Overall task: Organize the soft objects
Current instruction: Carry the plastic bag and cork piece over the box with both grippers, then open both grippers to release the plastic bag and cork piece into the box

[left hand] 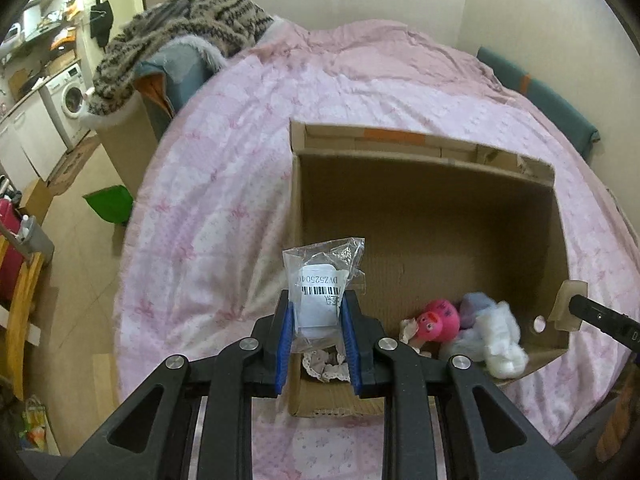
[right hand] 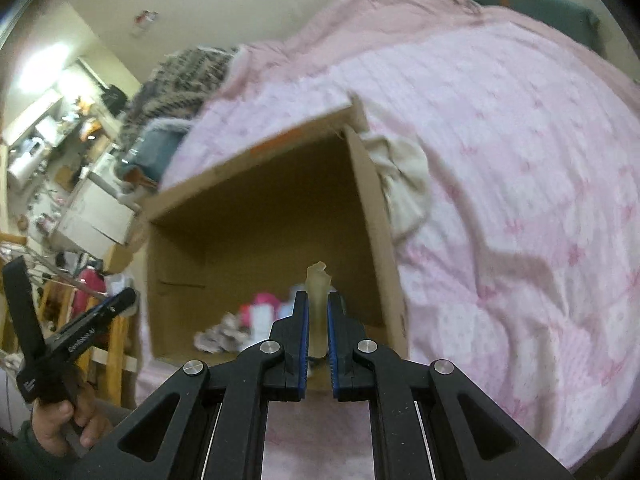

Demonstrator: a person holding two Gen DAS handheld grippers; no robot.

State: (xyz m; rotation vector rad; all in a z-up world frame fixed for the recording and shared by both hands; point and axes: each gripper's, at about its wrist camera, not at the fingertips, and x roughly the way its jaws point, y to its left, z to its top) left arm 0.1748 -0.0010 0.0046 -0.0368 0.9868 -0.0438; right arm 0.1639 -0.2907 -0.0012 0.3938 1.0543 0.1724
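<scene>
My left gripper is shut on a clear plastic bag that holds a white item with a barcode label. It hangs over the near left corner of an open cardboard box on the pink bed. Inside the box, by the near wall, lie a pink plush toy, bluish and white fluffy pieces and a lace cloth. My right gripper is shut on a thin beige soft piece above the box's near right corner. The same piece shows in the left wrist view too.
The pink quilt covers the bed around the box. A cream cloth lies against the box's right wall. A striped furry garment is piled at the bed's far left. Beyond the left edge are floor, a green bag and a washing machine.
</scene>
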